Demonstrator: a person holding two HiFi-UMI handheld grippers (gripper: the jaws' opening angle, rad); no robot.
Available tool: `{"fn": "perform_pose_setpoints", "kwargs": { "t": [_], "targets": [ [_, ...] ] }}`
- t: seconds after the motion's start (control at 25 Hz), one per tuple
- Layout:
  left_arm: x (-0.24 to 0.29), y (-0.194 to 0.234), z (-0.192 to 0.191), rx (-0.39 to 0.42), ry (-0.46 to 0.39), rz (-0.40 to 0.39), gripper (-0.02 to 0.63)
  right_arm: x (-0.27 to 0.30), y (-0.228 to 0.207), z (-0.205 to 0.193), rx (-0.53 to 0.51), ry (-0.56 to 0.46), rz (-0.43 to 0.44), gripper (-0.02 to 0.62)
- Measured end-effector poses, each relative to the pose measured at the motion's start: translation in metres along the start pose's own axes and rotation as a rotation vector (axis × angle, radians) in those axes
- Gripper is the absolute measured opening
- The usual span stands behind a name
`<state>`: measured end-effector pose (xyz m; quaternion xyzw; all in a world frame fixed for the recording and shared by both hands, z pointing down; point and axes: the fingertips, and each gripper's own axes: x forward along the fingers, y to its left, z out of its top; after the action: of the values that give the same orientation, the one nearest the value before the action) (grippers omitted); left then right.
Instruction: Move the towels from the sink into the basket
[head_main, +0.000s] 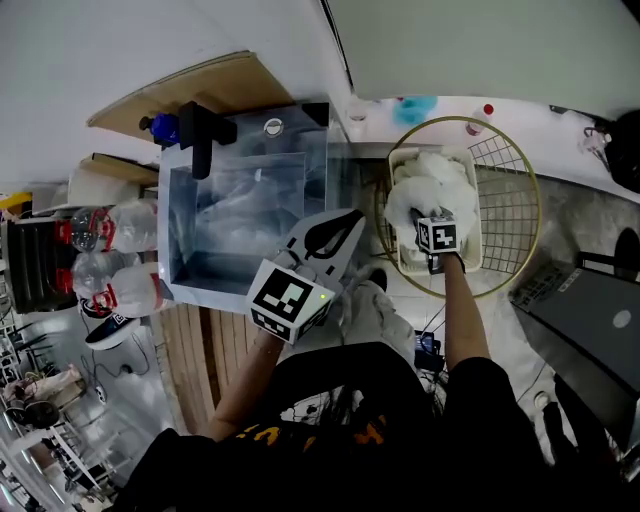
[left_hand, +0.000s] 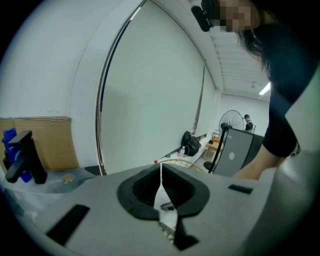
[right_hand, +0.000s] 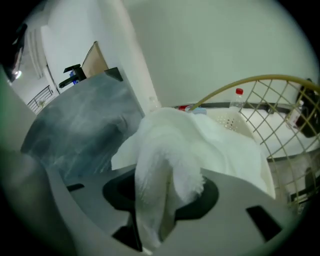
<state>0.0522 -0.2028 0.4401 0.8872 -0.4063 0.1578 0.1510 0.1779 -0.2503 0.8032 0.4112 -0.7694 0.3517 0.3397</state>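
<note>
White terry towel (right_hand: 165, 165) is hanging clamped in right gripper (head_main: 432, 215) over perforated plastic basket (right_hand: 234, 120) — early release risks rim overhang; left gripper (left_hand: 161, 172) is idling closed

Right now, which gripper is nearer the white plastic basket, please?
Right. The right gripper, jaws shut on a white towel, is over the white plastic basket; the left gripper is beside it, by the grey sink.

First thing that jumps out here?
A white towel bunched in the jaws of the right gripper, over the white basket at the right of the head view. The left gripper, jaws together and empty, hangs by the sink at centre.
</note>
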Motion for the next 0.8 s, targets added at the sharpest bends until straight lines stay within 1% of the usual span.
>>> {"fn": "perform_pose_setpoints", "kwargs": {
  "t": [0.08,0.2,0.24,0.36,0.4,0.52,0.64,0.72,0.8],
  "targets": [
    [-0.002,0.002,-0.003,-0.01,0.003,0.008,0.011,0.003,-0.004,-0.002,0.026,-0.007,0.002,0.163],
    [-0.008,0.005,-0.009,-0.019,0.007,0.02,0.011,0.001,-0.003,0.001,0.024,-0.023,-0.023,0.177],
    [-0.01,0.006,-0.01,-0.021,0.008,0.024,0.011,-0.002,-0.004,0.003,0.026,-0.029,-0.039,0.192],
    [-0.017,0.007,-0.011,-0.022,0.003,0.027,0.011,-0.02,-0.007,0.011,0.047,-0.061,-0.079,0.275],
    [-0.02,0.007,-0.01,-0.022,-0.001,0.028,0.011,-0.029,-0.006,0.015,0.054,-0.084,-0.08,0.285],
    [-0.029,0.007,-0.01,-0.023,-0.014,0.03,0.011,-0.064,0.006,0.033,0.067,-0.187,-0.06,0.284],
    [-0.039,0.004,-0.01,-0.021,-0.026,0.02,0.011,-0.107,0.029,0.053,0.04,-0.295,-0.038,0.275],
    [-0.047,0.001,-0.013,-0.02,-0.029,0.01,0.011,-0.138,0.049,0.065,0.015,-0.363,-0.031,0.233],
    [-0.056,-0.002,-0.018,-0.021,-0.03,0.001,0.011,-0.167,0.072,0.076,0.0,-0.431,-0.025,0.206]
  ]
}}
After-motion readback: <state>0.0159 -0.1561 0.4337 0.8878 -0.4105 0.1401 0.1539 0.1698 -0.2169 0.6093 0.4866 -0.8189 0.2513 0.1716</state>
